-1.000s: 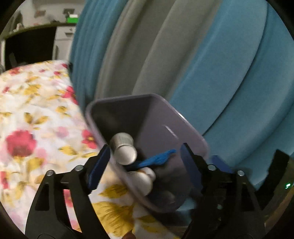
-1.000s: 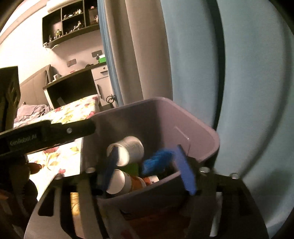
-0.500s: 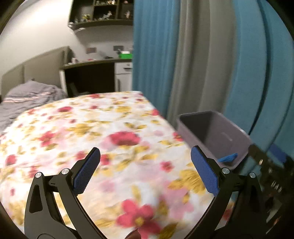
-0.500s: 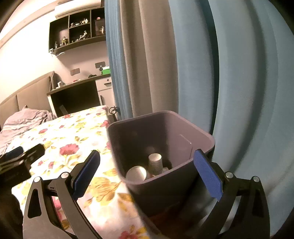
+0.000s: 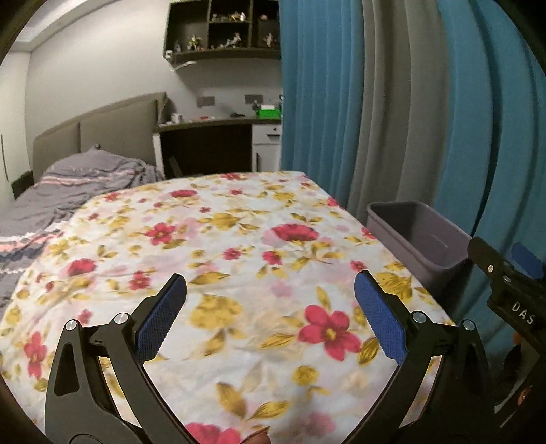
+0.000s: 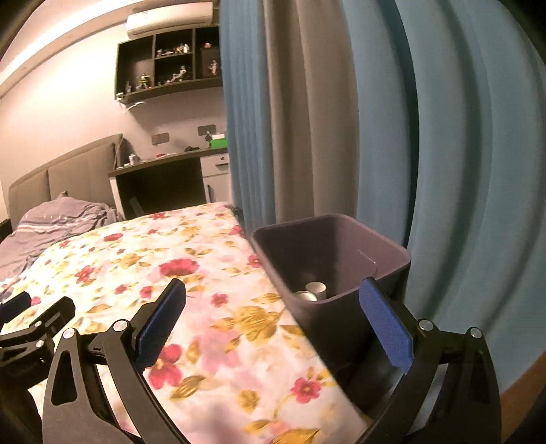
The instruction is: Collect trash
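A grey-purple trash bin (image 6: 341, 239) stands on the floor beside the right edge of the bed, against the curtains; it also shows in the left wrist view (image 5: 426, 235). Paper cups (image 6: 315, 288) lie inside it. My left gripper (image 5: 269, 307) is open and empty above the floral bedspread (image 5: 239, 246). My right gripper (image 6: 273, 314) is open and empty above the bed's right edge, near the bin. The right gripper's body (image 5: 512, 290) shows at the right of the left wrist view. The left gripper's fingers (image 6: 37, 324) show at the left of the right wrist view.
Blue and grey curtains (image 5: 392, 102) hang along the right. A crumpled grey striped blanket (image 5: 68, 184) lies at the head of the bed by the headboard (image 5: 102, 126). A dark desk (image 5: 204, 147) and wall shelves (image 5: 221, 30) stand behind.
Both grippers have pulled back and up from the bin and opened wide. The bin, close between the fingers a second ago, now stands lower and farther off beside the bed.
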A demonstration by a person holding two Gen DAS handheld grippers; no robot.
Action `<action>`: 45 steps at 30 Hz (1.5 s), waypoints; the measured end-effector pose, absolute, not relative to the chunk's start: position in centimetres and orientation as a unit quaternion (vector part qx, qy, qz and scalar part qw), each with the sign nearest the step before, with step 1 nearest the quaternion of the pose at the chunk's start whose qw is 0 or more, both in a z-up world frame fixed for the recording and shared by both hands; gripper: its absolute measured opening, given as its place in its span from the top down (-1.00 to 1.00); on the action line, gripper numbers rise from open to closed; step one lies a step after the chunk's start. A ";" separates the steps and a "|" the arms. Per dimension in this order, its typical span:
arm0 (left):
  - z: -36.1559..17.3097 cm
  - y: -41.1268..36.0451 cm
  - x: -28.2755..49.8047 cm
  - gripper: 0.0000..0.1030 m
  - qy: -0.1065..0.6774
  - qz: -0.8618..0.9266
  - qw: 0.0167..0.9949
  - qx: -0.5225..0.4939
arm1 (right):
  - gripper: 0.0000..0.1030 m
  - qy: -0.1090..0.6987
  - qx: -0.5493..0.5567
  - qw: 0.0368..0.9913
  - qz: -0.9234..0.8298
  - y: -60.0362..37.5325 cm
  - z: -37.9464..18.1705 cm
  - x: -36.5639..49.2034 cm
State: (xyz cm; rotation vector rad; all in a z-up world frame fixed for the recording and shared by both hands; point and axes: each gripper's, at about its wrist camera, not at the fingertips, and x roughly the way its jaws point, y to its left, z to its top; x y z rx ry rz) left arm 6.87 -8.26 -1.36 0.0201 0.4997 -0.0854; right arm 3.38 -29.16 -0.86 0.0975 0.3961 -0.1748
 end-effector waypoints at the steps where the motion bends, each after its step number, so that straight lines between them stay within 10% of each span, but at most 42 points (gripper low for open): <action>1: -1.3 -8.0 6.5 -0.89 0.246 -0.039 0.968 0.010 | -0.89 0.193 0.044 0.976 -0.086 -28.6 -0.7 3.0; 45: -1.0 -3.7 2.6 -0.89 0.236 -0.034 0.971 -0.025 | -0.89 0.172 0.019 0.982 -0.072 -24.7 0.0 -0.3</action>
